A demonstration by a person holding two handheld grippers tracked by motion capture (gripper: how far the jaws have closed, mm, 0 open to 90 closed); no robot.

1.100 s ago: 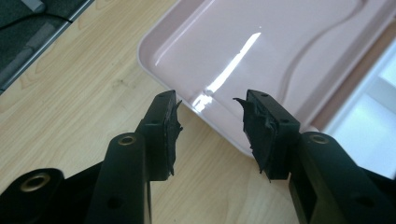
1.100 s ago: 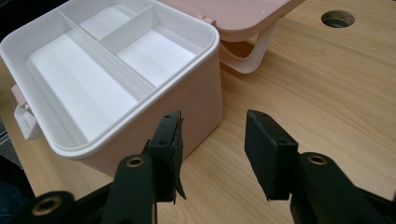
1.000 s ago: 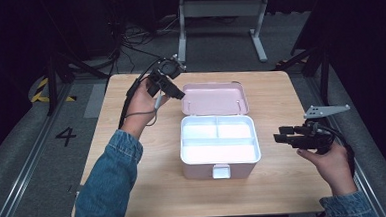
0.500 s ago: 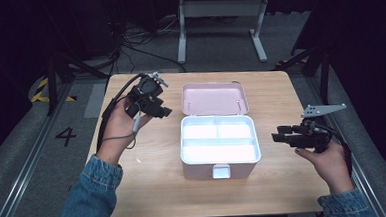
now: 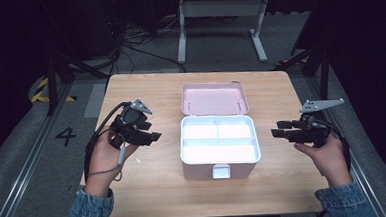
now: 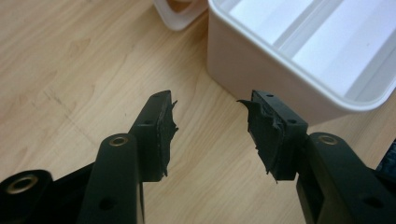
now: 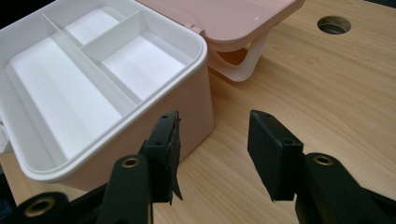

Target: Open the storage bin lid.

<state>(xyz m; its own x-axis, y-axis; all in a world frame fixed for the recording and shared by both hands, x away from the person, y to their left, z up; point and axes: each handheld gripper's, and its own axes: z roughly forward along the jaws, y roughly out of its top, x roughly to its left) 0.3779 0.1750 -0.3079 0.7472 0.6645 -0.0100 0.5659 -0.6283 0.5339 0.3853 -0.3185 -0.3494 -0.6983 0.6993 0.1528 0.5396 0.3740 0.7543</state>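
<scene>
A pink box (image 5: 220,159) stands open in the middle of the table, its white tray split into three compartments with nothing in them (image 7: 88,79). Its pink lid (image 5: 213,98) lies flat behind it. My left gripper (image 5: 152,137) hovers left of the box and points at its left wall (image 6: 261,74). Its jaws have just been opening, and nothing is between them (image 6: 208,128). My right gripper (image 5: 275,132) is held right of the box, pointing at its right side, open with nothing between its pads (image 7: 212,154).
The wooden table (image 5: 155,190) has bare room on both sides of the box. A round hole (image 7: 333,24) is cut in the tabletop near the lid. Cables and a metal stand (image 5: 221,17) lie on the dark floor beyond the far edge.
My left hand has come from the far left corner beside the lid toward the near left of the box, lower over the table, and its jaws stand wider. The right hand has stayed put.
</scene>
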